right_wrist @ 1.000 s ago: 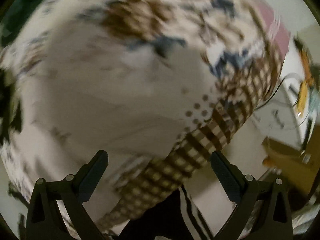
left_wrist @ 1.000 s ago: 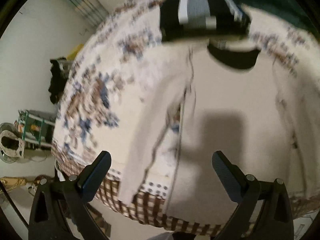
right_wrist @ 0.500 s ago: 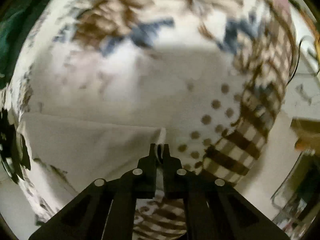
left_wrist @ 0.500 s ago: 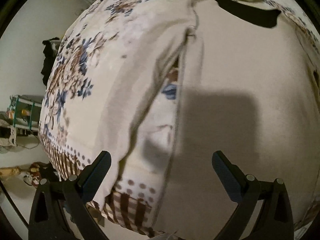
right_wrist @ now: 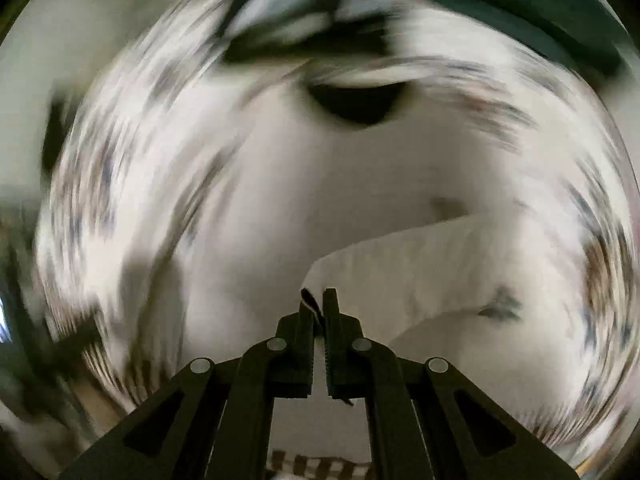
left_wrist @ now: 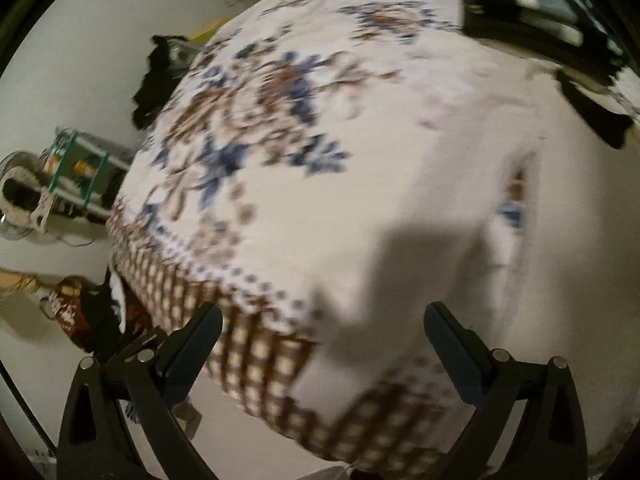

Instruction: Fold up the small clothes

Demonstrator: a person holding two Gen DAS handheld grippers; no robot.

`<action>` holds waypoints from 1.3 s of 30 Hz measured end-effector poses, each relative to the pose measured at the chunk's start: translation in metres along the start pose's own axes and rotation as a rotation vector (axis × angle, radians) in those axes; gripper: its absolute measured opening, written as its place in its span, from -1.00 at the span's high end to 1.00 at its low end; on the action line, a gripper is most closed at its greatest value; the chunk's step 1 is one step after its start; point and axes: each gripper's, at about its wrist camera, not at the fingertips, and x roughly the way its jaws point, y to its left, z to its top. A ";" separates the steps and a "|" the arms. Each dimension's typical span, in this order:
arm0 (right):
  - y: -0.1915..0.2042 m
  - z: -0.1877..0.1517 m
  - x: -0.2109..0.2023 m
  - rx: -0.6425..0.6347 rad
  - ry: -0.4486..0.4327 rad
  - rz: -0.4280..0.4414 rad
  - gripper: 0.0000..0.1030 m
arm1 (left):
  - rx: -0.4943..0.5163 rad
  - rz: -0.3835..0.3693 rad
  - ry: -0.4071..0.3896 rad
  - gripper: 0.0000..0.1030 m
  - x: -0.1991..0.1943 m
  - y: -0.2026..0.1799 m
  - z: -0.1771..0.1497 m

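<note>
Mid-fold: my right gripper (right_wrist: 319, 300) was pinched shut on edge of cream garment (right_wrist: 460, 264), probably sleeve or side hem; blur hid which. My left gripper (left_wrist: 322, 344) hung wide open, empty, above garment (left_wrist: 500, 264) spread on floral bed (left_wrist: 248, 128). Next move called for carrying edge across body. Bed edge near; dark clothes (left_wrist: 520, 12) beyond collar.
</note>
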 end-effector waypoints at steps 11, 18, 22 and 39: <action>0.153 -0.086 0.113 -0.365 0.238 -0.059 0.93 | -0.061 0.029 0.081 -1.00 0.044 0.054 -0.032; 0.174 -0.087 0.140 -0.300 0.281 0.003 0.66 | -0.081 -0.010 0.121 -1.00 0.058 0.068 -0.040; 0.111 -0.078 0.130 0.041 0.376 0.346 -0.20 | -0.130 -0.133 0.139 -1.00 0.065 0.085 -0.041; -0.050 -0.088 0.110 0.463 0.333 0.152 -0.20 | 0.038 -0.361 0.166 -0.91 0.077 0.026 -0.061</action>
